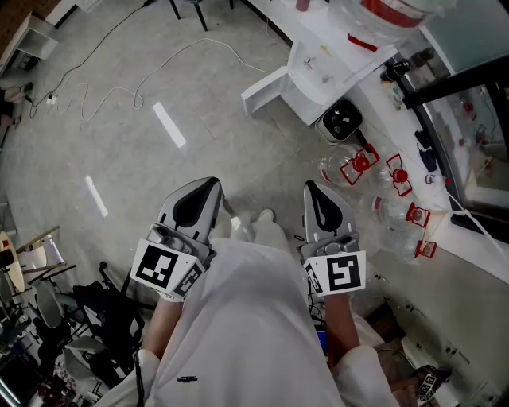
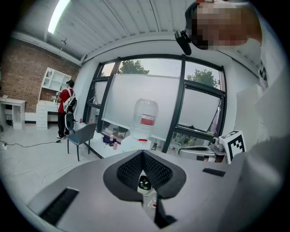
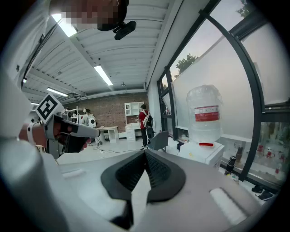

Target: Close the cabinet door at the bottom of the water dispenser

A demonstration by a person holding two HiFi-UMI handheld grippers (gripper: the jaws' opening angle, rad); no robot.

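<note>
Head view | left gripper (image 1: 211,184) jaws together | right gripper (image 1: 310,187) jaws together

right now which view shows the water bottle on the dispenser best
The right gripper view: the water bottle stands whole and large, red label clear, on the white dispenser. The left gripper view shows the bottle whole but smaller. The head view cuts the bottle off at the top edge.

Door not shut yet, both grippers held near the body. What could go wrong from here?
Empty bottles lie on the floor beside the water dispenser; stepping closer could kick them. The cabinet door juts out open; a push from the shut left gripper or right gripper might glance off its edge.
</note>
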